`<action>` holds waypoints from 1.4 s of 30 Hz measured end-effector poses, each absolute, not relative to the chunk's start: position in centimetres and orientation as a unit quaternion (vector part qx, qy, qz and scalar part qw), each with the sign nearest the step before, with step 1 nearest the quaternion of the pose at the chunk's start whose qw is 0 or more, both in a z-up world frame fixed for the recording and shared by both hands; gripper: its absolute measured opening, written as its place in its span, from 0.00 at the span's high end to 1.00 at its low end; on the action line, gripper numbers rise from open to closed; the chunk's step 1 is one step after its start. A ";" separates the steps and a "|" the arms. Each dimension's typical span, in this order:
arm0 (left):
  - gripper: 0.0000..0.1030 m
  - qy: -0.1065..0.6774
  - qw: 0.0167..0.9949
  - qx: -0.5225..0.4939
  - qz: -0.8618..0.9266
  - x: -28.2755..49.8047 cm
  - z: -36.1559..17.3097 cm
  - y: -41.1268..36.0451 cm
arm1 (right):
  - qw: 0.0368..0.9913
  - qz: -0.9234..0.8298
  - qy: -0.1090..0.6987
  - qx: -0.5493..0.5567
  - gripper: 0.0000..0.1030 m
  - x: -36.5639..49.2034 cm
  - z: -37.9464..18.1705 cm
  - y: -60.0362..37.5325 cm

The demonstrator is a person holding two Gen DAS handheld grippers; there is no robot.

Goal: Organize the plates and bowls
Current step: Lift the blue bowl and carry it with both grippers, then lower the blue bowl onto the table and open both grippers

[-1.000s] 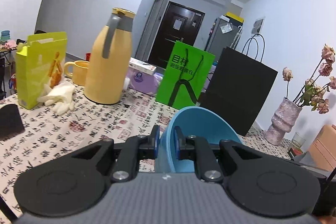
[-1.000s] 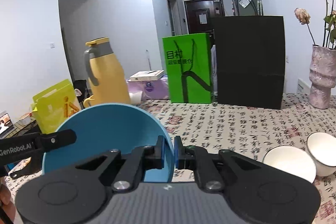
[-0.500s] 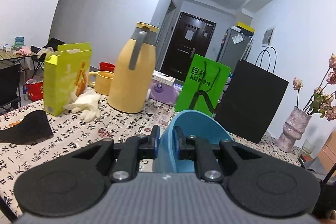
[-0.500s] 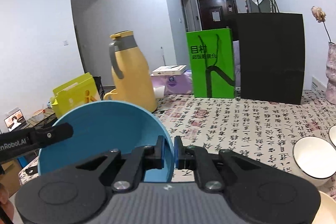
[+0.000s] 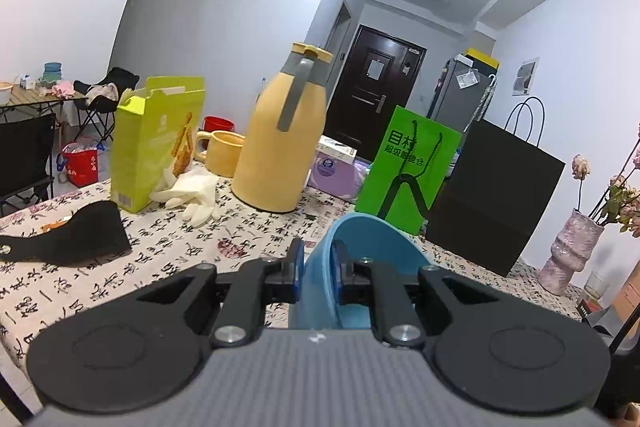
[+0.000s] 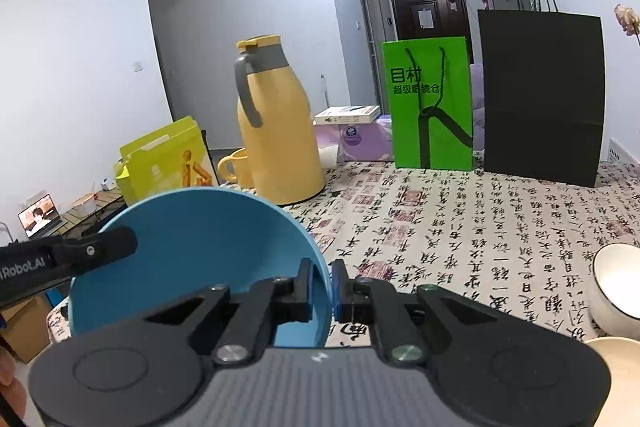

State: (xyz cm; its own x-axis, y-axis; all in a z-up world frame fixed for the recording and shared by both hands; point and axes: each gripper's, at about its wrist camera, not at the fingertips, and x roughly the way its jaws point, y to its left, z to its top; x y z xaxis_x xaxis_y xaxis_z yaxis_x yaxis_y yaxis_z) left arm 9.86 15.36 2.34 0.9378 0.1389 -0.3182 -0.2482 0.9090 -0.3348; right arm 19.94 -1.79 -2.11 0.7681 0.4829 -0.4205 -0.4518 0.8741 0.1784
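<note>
free: tablecloth (image 6: 500, 227) centre | blocked: yellow jug (image 6: 276, 131), green bag (image 6: 432, 107), black bag (image 6: 540, 95)

A yellow jug (image 5: 280, 143) stands at the table's far edge beside a yellow mug (image 5: 222, 153), a yellow-green box (image 5: 156, 143) and white gloves (image 5: 192, 193). A green bag (image 6: 430, 103) and a black bag (image 6: 540, 99) stand along that edge too.

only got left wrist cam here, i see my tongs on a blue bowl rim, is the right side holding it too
observer: Yes, the right tongs are shut on the opposite rim of the blue bowl.
operator: any other dishes near
observer: A white bowl with a dark rim sits on the table, right of the right tongs.
operator: just that one
observer: No, a cream dish shows beside it, partly cut off.
</note>
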 end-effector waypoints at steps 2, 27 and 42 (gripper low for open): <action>0.86 0.149 0.965 -0.190 0.104 9.7 2.0 15.7 | 0.938 0.250 0.237 0.032 0.91 20.0 -2.3 -1.4; 0.86 0.219 0.933 -0.247 0.143 9.0 -2.8 21.1 | 0.913 0.271 0.304 -0.004 0.91 20.8 -6.6 4.3; 0.85 0.244 0.924 -0.257 0.144 10.4 -4.5 21.9 | 0.916 0.270 0.297 -0.014 0.86 21.5 -7.3 5.2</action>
State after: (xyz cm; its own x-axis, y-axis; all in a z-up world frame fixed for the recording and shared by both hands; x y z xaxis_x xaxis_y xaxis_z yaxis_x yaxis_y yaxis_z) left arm 10.36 21.91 -4.49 0.8392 0.1403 -0.5254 -0.3916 0.8263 -0.4048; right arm 21.50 5.17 -7.26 0.6785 0.4855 -0.5513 -0.5024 0.8542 0.1339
